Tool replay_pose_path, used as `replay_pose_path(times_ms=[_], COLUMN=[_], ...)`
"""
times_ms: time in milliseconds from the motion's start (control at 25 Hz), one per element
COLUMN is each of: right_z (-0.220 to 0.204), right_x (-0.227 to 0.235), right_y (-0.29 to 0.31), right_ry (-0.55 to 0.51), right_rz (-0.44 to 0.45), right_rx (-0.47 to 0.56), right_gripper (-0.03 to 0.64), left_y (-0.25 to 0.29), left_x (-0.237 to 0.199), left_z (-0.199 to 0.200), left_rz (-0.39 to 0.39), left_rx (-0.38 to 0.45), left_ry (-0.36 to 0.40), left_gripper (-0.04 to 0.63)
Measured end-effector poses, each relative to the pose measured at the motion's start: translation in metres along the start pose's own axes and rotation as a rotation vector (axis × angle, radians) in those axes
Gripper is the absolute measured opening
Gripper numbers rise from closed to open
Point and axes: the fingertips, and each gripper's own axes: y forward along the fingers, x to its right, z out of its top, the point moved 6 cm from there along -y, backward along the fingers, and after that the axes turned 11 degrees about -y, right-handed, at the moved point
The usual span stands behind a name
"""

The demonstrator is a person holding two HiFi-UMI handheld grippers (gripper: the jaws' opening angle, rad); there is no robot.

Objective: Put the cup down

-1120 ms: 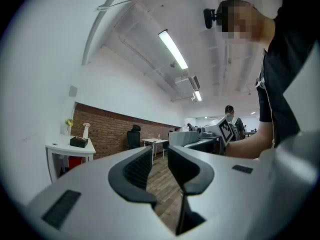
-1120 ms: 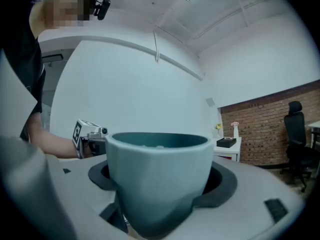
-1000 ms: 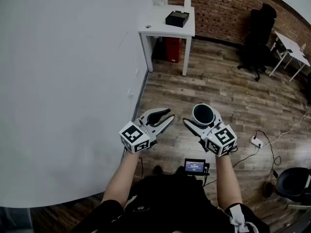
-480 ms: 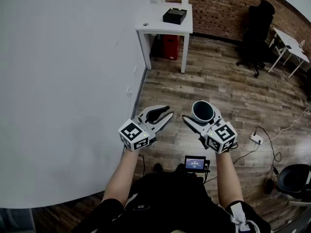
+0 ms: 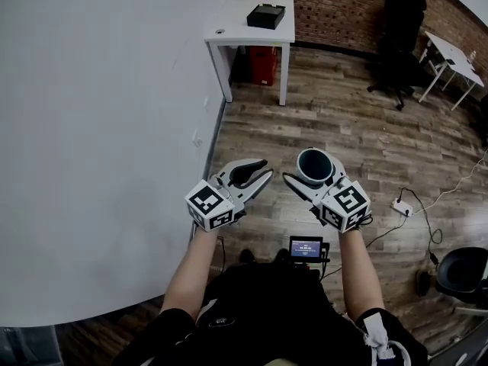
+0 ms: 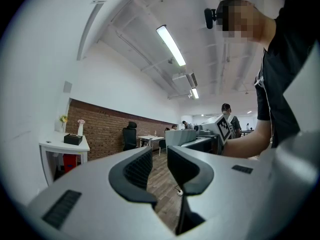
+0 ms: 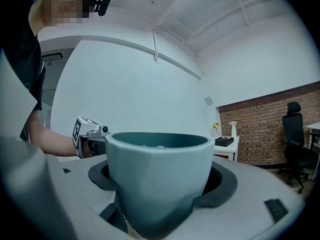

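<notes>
A teal cup with a dark inside is held upright above the wooden floor, and my right gripper is shut on its lower body. In the right gripper view the cup fills the middle, with the black pads against its sides. My left gripper hovers just left of it at the same height. Its jaws stand a narrow way apart, and the left gripper view shows only floor through that gap. The two grippers do not touch.
A white wall runs along the left. At the far end stands a white table bearing a black box, with a red bin under it. Black chairs and a power strip with cables lie to the right.
Both grippers and the cup have drifted slightly upward in the view. The far table has slid up and left as the head camera moved. The grip on the cup is unchanged.
</notes>
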Motion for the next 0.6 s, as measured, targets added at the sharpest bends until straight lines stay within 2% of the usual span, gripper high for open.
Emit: replay_pose_path(times_ms=[320, 600], right_z=[-0.01, -0.024], right_x=[0.018, 0.032], right_y=[-0.018, -0.023], right_ry=[-0.013, -0.002], right_rz=[0.022, 0.046], right_rx=[-0.011, -0.022], right_gripper=[0.405, 0.405], left_y=[0.028, 0.039], left_x=[0.013, 0.017], left_z=[-0.004, -0.013], left_rz=[0.002, 0.034], left_rx=[-0.01, -0.011], left_ry=[0.012, 0.007], left_gripper=[0.1, 0.097])
